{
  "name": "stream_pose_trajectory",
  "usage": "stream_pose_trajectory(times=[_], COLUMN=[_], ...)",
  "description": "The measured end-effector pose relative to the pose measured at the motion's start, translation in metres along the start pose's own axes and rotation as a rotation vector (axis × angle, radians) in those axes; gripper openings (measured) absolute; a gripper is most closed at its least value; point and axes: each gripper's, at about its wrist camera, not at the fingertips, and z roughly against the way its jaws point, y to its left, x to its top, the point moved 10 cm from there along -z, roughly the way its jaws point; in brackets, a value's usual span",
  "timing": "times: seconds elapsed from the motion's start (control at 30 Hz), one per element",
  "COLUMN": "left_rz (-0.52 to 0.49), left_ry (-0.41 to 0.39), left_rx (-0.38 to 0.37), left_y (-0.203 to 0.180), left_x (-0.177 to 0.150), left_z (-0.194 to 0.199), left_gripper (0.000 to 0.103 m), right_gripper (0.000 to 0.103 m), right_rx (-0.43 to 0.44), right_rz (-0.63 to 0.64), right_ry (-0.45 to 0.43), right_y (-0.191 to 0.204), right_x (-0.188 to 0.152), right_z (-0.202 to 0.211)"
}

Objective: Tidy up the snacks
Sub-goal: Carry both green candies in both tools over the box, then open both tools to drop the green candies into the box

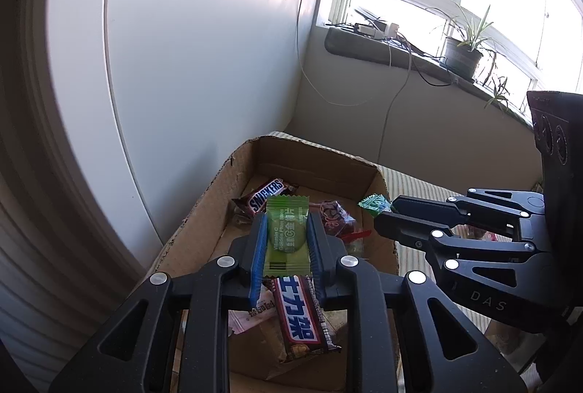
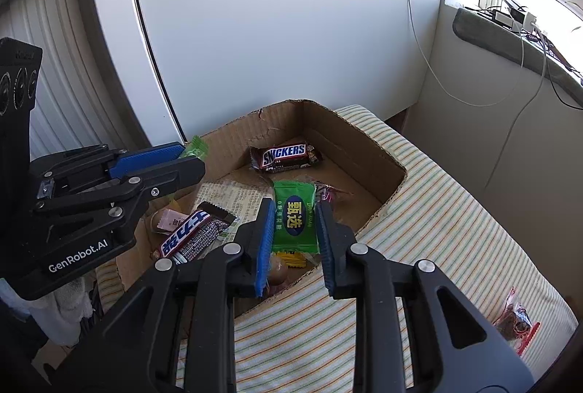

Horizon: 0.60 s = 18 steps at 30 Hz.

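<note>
- Two green sachets held, one per gripper, both over the cardboard box on the striped cloth.
- Left wrist view: left gripper clamped on a light green plum sachet between its blue pads, above the box.
- Below it, inside the box: a Snickers bar at the far end, a second brown bar with white characters nearer, a dark red packet to the right.
- At right, the right gripper pinching a darker green sachet at the box's right wall.
- Right wrist view: right gripper closed on the green sachet over the box.
- Snickers bar at the far end, the other bar near left on newsprint.
- Left gripper at left, gripping the light green sachet.
- On the striped cloth, near right, well apart from the box: a clear red-edged packet.
</note>
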Motion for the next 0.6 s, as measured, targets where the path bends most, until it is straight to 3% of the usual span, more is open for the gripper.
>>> stream_pose_trajectory(times=[0.2, 0.23, 0.27, 0.3, 0.33, 0.6], left_rz=[0.001, 0.000, -0.001, -0.001, -0.001, 0.002], left_ry=[-0.011, -0.011, -0.012, -0.016, -0.022, -0.031], left_rx=[0.014, 0.017, 0.018, 0.020, 0.024, 0.053], left_y=[0.003, 0.003, 0.003, 0.003, 0.003, 0.011], left_x=[0.002, 0.002, 0.002, 0.003, 0.003, 0.006], left_z=[0.003, 0.003, 0.003, 0.003, 0.004, 0.005], left_gripper=[0.022, 0.025, 0.036, 0.046, 0.049, 0.066], right_gripper=[0.026, 0.033, 0.040, 0.054, 0.063, 0.083], right_rx=[-0.009, -0.015, -0.020, -0.024, -0.028, -0.065], right_rz=[0.000, 0.002, 0.002, 0.002, 0.002, 0.005], right_ry=[-0.001, -0.001, -0.002, -0.006, -0.011, -0.027], right_y=[0.000, -0.001, -0.001, -0.002, -0.002, -0.008], right_x=[0.001, 0.001, 0.001, 0.002, 0.002, 0.003], right_z=[-0.001, -0.001, 0.000, 0.000, 0.001, 0.009])
